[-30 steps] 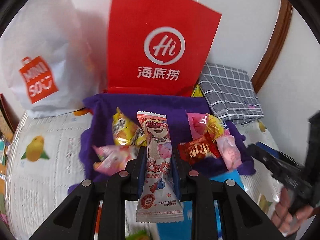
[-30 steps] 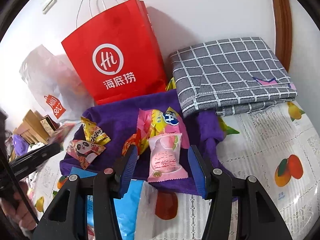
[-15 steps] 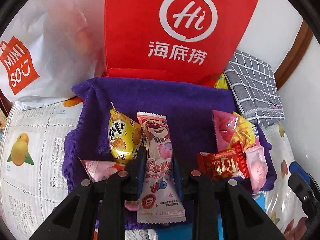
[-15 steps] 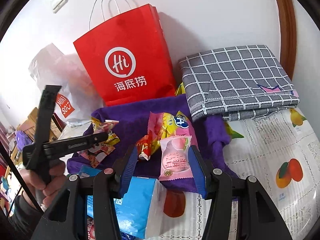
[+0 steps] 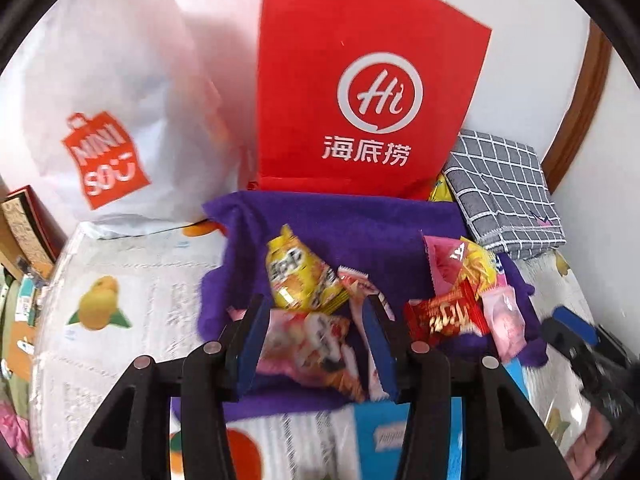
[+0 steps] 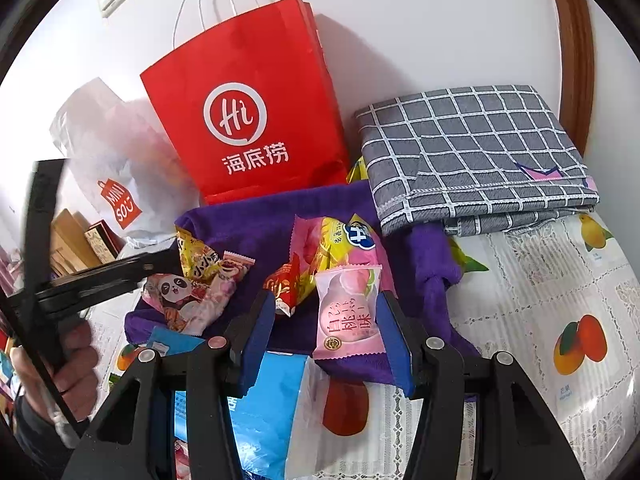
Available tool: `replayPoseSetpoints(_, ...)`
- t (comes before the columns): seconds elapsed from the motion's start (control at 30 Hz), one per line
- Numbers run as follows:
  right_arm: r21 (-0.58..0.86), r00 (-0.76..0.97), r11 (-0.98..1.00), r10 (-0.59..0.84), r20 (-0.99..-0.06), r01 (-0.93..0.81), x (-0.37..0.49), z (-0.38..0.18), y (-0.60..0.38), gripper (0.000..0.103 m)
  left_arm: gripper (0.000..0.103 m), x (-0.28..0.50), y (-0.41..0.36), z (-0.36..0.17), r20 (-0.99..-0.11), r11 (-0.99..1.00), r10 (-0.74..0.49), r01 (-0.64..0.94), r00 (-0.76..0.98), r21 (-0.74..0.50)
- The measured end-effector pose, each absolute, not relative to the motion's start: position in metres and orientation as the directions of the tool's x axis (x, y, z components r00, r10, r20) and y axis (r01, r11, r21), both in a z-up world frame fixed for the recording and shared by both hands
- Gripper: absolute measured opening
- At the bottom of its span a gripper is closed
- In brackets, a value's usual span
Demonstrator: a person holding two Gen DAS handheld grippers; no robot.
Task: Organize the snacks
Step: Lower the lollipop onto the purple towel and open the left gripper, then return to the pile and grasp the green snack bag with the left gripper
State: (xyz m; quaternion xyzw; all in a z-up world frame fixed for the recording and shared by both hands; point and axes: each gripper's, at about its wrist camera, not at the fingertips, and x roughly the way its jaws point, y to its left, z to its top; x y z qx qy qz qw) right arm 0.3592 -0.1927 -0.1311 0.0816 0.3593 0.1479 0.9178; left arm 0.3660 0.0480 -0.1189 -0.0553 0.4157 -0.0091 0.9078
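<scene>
Presently: left hand-held gripper [image 5: 316, 336] opening, jaws spread over panda snack [image 5: 312, 344]; right hand-held gripper [image 6: 324, 332] spread around peach candy [image 6: 347, 312], right pad seemingly touching. Risk: neighbouring wrappers snag, pile scatters off purple cloth [image 5: 352, 224].

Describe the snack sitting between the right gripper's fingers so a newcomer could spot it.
Start at the red paper bag standing against the wall; a purple towel is spread in front of it with snacks scattered on it. At the towel's near edge, between the right gripper fingers, lies the peach candy packet. Unlike its yellow and red neighbours, it is pale pink with a peach picture and white characters.
</scene>
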Motion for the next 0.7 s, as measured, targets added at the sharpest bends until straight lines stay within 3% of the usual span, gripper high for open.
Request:
replayPoseSetpoints(0.33, 0.258, 0.679, 0.917, 0.399, -0.617, -0.305, 0.342, -0.131, -0.173, 0.053, 0.046, 0.29, 0.081, -0.122, -0.775, 0.984, -0.14, 0.001, 0.616, -0.177)
replayPoseSetpoints(0.43, 0.19, 0.712, 0.922, 0.383, -0.588, -0.338, 0.323, -0.126, -0.162, 0.053, 0.054, 0.27, 0.079, -0.129, -0.776, 0.973, -0.2, 0.029, 0.598, -0.229)
replayPoseSetpoints(0.57, 0.189, 0.715, 0.9, 0.429, -0.553, -0.394, 0.299, -0.128, -0.16, 0.053, 0.058, 0.258, 0.076, -0.148, -0.778, 0.939, -0.299, 0.025, 0.553, -0.344)
replayPoseSetpoints(0.7, 0.172, 0.715, 0.903, 0.418, -0.561, -0.393, 0.272, -0.134, -0.163, 0.053, 0.058, 0.255, 0.068, -0.168, -0.811, 0.947, -0.283, 0.014, 0.512, -0.322)
